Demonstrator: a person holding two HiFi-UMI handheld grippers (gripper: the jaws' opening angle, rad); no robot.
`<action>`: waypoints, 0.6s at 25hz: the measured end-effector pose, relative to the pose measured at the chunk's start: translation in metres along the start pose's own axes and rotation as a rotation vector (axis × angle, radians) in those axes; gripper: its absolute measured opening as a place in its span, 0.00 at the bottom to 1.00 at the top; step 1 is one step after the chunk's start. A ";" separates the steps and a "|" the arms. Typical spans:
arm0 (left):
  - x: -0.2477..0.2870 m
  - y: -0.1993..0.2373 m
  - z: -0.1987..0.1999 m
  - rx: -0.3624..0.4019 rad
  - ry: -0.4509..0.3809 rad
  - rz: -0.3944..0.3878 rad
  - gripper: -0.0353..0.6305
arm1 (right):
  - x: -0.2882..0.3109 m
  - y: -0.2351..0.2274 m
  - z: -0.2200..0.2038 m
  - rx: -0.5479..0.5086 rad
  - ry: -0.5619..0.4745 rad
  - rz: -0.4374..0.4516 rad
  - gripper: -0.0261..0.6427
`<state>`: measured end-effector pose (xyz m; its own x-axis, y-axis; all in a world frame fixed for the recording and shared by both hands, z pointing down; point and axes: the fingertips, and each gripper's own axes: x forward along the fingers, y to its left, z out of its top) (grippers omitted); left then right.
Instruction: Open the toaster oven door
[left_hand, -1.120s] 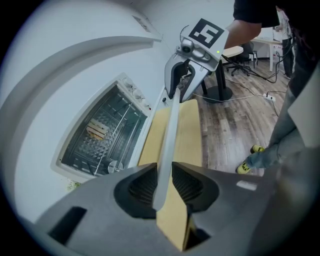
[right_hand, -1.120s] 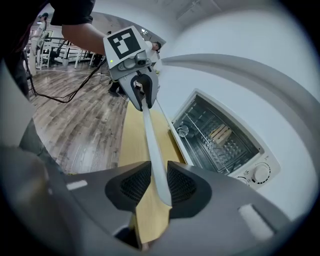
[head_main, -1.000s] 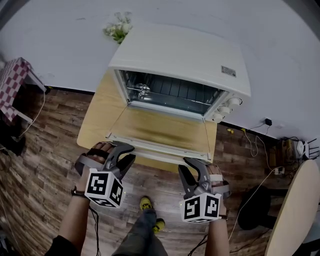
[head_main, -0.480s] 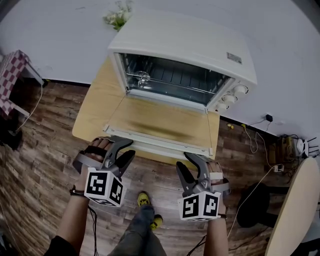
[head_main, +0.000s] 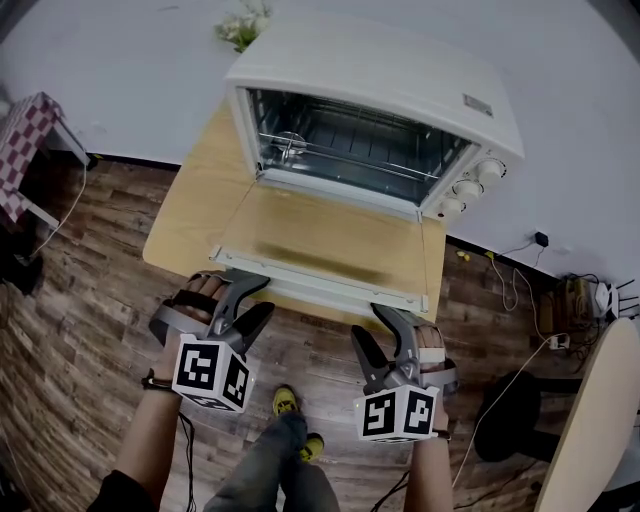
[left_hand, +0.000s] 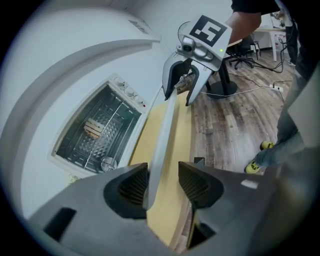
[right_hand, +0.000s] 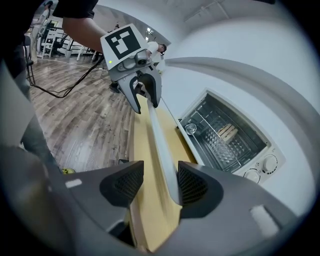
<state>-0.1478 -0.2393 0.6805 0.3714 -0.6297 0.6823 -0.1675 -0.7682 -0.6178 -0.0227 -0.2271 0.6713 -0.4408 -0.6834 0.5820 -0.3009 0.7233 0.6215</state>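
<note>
The toaster oven (head_main: 380, 80) sits at the back of the pale wooden table (head_main: 190, 210), hard against a white wall, and its door (head_main: 330, 245) is down flat, reaching out toward the person, glass pane letting the tan tabletop show through. Along the door's front edge runs the handle (head_main: 320, 285), a long smooth white bar. From the head view the left gripper (head_main: 258, 297) and the right gripper (head_main: 370, 325) sit at either end of that bar, but how they stand on it only shows up close. The left gripper view has the bar running between dark ribbed fingers (left_hand: 132, 187), brushing one pad with a clear gap to the other. The right gripper view shows the same: bar against one finger (right_hand: 192, 187), daylight beside it. Both pairs have just been opening and stand apart, gripping nothing. Those close views also look into the metal cavity: a wire rack (right_hand: 212, 132) over a dimpled tray, with a small ridged tan piece (right_hand: 227, 132) on it. Round white knobs (head_main: 465, 190) line the oven's right side; dark wood planks make up the floor (head_main: 90, 300).
</note>
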 end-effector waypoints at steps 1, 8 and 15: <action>0.001 -0.001 -0.001 0.002 -0.001 0.005 0.33 | 0.001 0.001 -0.001 -0.005 -0.004 -0.005 0.35; 0.010 -0.012 -0.006 0.000 0.002 0.054 0.34 | 0.007 0.013 -0.008 -0.024 -0.034 -0.024 0.36; 0.021 -0.024 -0.012 0.010 0.015 0.089 0.36 | 0.015 0.026 -0.016 -0.036 -0.068 -0.044 0.37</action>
<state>-0.1467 -0.2354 0.7148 0.3415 -0.6975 0.6300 -0.1906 -0.7078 -0.6802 -0.0234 -0.2200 0.7041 -0.4845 -0.7052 0.5177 -0.2912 0.6881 0.6647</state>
